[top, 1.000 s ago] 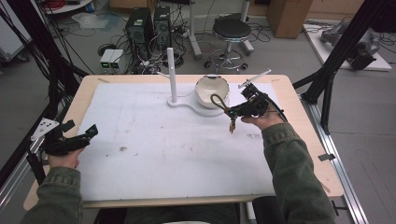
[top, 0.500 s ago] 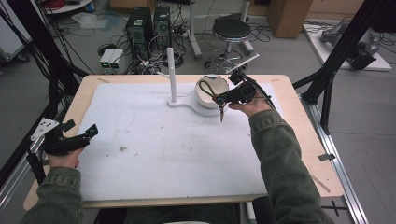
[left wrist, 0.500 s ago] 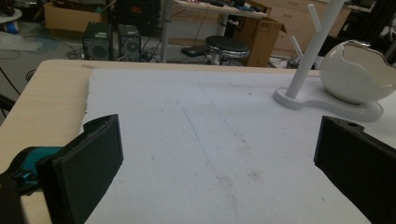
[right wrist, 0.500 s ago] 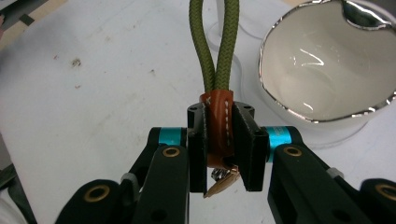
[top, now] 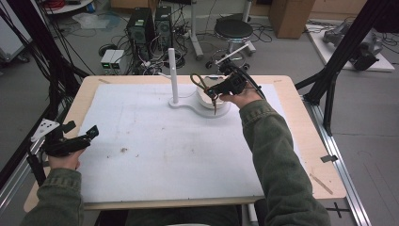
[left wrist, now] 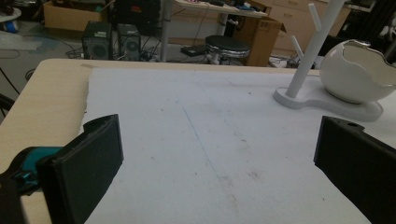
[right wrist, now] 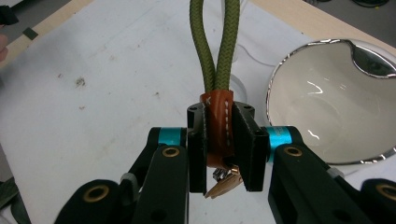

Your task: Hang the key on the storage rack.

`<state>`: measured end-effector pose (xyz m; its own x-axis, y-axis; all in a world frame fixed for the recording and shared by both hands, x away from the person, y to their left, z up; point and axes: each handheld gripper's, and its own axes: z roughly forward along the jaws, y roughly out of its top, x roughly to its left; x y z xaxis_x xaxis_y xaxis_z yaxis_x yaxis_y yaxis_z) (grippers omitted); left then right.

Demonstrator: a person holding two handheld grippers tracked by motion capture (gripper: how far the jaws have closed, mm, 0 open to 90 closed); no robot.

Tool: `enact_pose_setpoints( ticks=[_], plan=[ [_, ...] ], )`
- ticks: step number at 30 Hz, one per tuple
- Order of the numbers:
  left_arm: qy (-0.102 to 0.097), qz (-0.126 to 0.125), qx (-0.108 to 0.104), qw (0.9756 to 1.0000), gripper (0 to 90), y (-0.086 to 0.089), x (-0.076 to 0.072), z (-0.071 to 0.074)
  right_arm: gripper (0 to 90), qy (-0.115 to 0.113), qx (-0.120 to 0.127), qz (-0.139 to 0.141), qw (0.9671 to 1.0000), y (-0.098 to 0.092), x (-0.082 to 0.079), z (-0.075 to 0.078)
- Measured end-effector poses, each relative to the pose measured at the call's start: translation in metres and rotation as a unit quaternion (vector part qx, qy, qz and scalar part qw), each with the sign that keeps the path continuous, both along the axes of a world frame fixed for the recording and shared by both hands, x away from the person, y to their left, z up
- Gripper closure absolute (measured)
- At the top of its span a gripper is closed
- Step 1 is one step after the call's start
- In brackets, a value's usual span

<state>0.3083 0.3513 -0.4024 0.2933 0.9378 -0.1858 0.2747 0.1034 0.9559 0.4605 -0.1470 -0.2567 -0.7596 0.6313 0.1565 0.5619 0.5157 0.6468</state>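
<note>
My right gripper (top: 215, 92) (right wrist: 219, 144) is shut on a keychain strap: an olive green rope loop (right wrist: 215, 44) (top: 197, 81) bound by a brown leather band (right wrist: 218, 126), with a copper clasp (right wrist: 223, 183) below. It hangs above the white egg-shaped bowl (top: 207, 98) (right wrist: 334, 102), near the white peg stand (top: 172, 70) (left wrist: 312, 44). Both sit on one white base (left wrist: 327, 100). My left gripper (top: 77, 140) (left wrist: 219, 172) rests open at the table's left edge, nothing between its jaws.
A white mat (top: 164, 141) covers the wooden table (top: 306, 141). Beyond the far edge are computer towers (top: 150, 23), a stool (top: 234, 30) and cables on the floor. Black frame posts (top: 346, 44) stand at the right.
My right gripper has carried the strap leftward and toward the far side, from right of the bowl to above it beside the peg stand. The left gripper has stayed put.
</note>
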Motion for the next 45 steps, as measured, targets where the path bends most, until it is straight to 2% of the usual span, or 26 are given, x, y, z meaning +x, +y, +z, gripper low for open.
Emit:
enact_pose_setpoints(
  ticks=[5, 17, 27, 29, 33, 45],
  plan=[
    [0.001, 0.001, 0.000, 1.0000, 1.7, 0.000, 0.000, 0.000, 75.9, 0.002, -0.010, -0.002, 0.9999, 0.010, 0.005, -0.001],
    [0.000, 0.002, -0.001, 1.0000, 1.7, 0.001, 0.001, 0.000, 75.7, 0.001, -0.005, -0.002, 1.0000, 0.029, 0.015, -0.004],
    [0.000, 0.003, -0.003, 1.0000, 1.7, 0.001, 0.001, 0.000, 75.6, -0.001, -0.001, 0.003, 1.0000, 0.038, 0.020, 0.003],
    [0.000, 0.003, -0.004, 1.0000, 1.7, 0.002, 0.001, 0.000, 75.6, -0.005, -0.007, 0.004, 1.0000, 0.042, 0.020, 0.006],
    [0.000, 0.002, -0.005, 1.0000, 1.7, 0.002, 0.000, 0.000, 75.5, -0.011, -0.002, 0.009, 0.9999, 0.050, 0.022, 0.011],
    [0.000, 0.002, -0.005, 1.0000, 1.7, 0.003, 0.000, 0.000, 75.3, -0.009, 0.000, 0.020, 0.9998, 0.066, 0.027, 0.011]
  ],
)
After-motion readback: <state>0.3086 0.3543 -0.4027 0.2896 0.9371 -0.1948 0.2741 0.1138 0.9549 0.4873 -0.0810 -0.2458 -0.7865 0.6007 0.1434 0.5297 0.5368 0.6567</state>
